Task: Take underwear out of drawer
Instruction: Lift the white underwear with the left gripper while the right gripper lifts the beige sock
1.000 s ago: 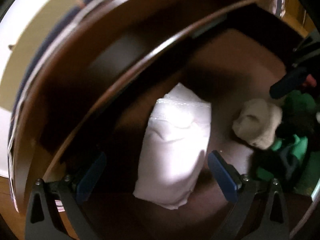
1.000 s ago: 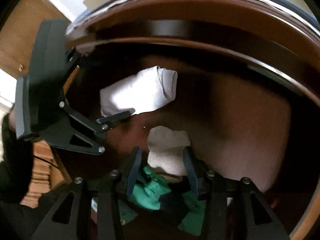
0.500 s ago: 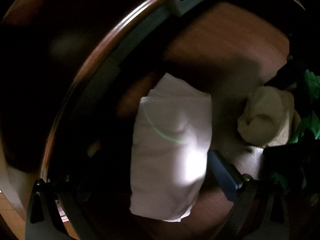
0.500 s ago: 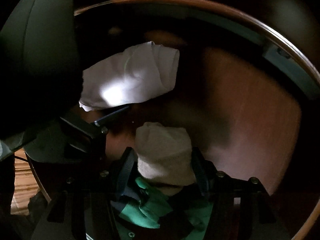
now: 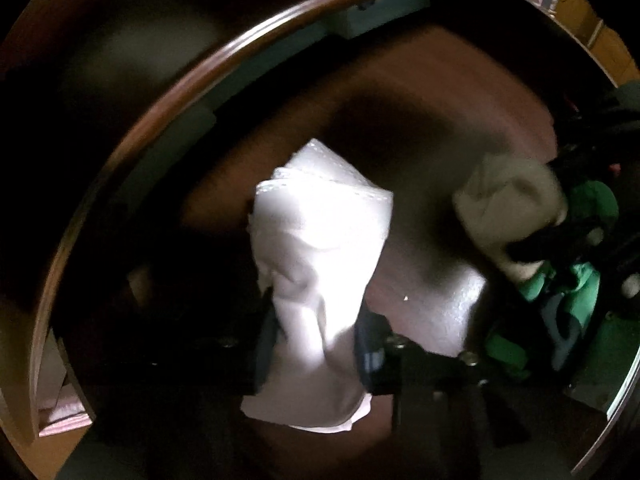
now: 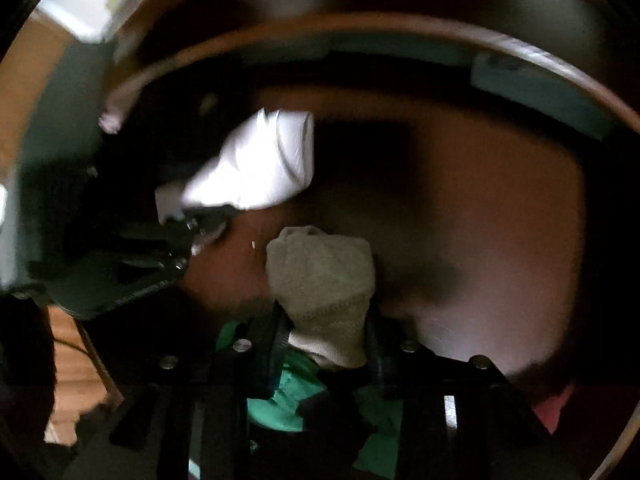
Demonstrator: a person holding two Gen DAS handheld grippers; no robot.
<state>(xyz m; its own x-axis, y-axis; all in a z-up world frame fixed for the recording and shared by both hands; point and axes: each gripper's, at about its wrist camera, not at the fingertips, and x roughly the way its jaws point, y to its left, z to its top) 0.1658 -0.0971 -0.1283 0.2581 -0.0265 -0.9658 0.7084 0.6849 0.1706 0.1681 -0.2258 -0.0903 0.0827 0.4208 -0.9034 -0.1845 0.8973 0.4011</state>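
Setting: a dark wooden drawer (image 5: 460, 92) is lying open, its brown floor partly lit and its curved front edge arching overhead.
Left claw (image 5: 316, 340): is pinching together on the white folded underwear (image 5: 320, 240), which is resting on the drawer floor.
Right claw (image 6: 326, 340): is clamping the beige rolled garment (image 6: 320, 276), just beside the white piece.
Step in hand: both grasps appear made; lifting out is judged to come next.
Next move: calls for raising each piece straight up, clear of the front edge.
Obstacles: green clothing (image 6: 288, 400) is crowding under the right claw and could snag.
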